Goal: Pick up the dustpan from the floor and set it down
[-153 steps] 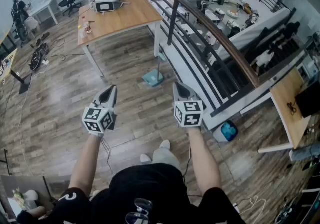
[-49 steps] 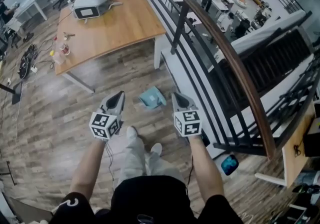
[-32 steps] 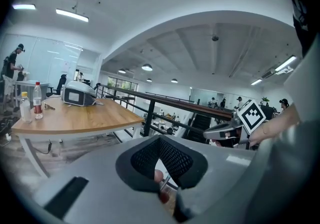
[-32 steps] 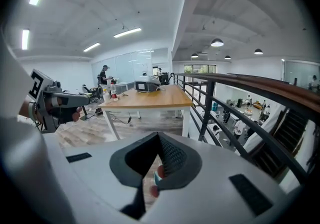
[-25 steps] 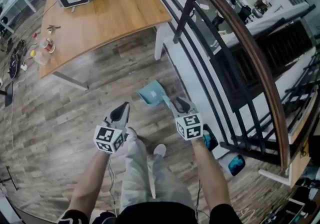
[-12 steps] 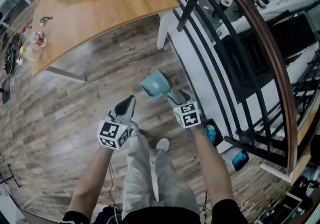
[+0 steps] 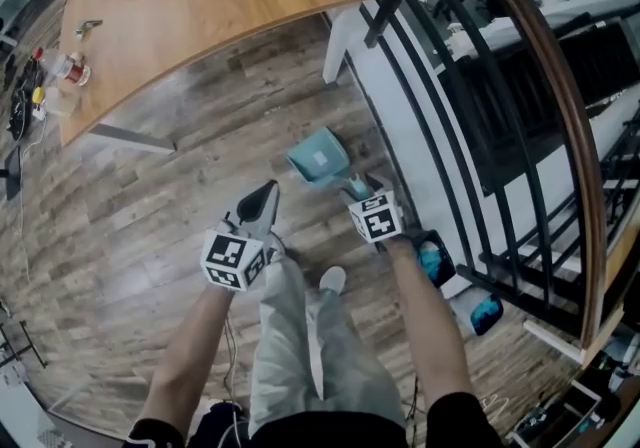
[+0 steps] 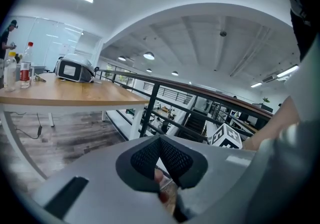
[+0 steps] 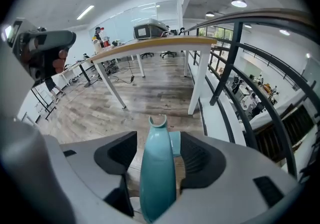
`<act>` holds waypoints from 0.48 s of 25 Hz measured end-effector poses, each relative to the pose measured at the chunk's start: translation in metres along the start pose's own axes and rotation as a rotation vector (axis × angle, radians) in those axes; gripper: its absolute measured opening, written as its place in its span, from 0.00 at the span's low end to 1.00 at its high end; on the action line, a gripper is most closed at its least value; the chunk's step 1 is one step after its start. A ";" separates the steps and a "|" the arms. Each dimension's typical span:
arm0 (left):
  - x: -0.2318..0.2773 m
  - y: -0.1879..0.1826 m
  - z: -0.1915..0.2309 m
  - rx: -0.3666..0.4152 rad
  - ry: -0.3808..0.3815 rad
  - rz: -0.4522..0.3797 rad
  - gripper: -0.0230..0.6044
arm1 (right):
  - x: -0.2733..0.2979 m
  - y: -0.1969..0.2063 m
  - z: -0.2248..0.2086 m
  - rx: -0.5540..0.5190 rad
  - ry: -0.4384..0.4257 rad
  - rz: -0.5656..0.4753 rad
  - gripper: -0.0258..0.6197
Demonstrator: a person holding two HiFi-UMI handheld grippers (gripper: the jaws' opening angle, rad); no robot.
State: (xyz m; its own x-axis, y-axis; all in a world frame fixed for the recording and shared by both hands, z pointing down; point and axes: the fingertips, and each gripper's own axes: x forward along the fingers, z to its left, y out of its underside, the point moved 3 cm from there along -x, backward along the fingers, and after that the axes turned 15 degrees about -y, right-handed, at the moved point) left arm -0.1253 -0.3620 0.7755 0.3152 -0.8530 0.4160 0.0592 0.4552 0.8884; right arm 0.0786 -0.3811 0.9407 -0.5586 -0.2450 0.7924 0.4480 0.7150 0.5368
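A teal dustpan [image 7: 320,158] lies on the wooden floor beside the white base of the railing, its handle [image 7: 352,184] pointing back at me. My right gripper [image 7: 360,190] points steeply down over that handle. In the right gripper view the handle [image 9: 158,168] stands between the jaws with a gap on each side; the jaws of the right gripper [image 9: 159,154] are opening and the pads do not press on it. My left gripper [image 7: 265,194] hangs to the left of the pan, apart from it. In its own view the left gripper [image 8: 161,140] is shut on nothing.
A wooden table [image 7: 200,6] with bottles and a white machine stands ahead on the left. A black railing [image 7: 520,86] on a white base [image 7: 400,126] runs along the right, close to the pan. My legs and a shoe [image 7: 330,281] are below the grippers.
Both grippers have sunk toward the floor. The right one has come down over the dustpan's handle, which now sits between its jaws. The dustpan has not moved on the floor.
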 end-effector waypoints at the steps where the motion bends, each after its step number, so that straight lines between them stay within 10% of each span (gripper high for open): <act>1: 0.000 0.002 0.000 0.002 0.002 0.005 0.03 | 0.002 0.003 0.001 0.002 0.000 0.008 0.45; 12: 0.005 0.012 0.002 0.003 0.005 0.026 0.03 | 0.016 0.012 0.000 0.012 0.020 0.053 0.29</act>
State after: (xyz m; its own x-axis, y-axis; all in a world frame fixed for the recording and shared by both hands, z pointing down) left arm -0.1247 -0.3618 0.7884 0.3210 -0.8397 0.4381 0.0479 0.4764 0.8779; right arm 0.0753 -0.3761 0.9596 -0.5199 -0.2192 0.8256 0.4686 0.7349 0.4902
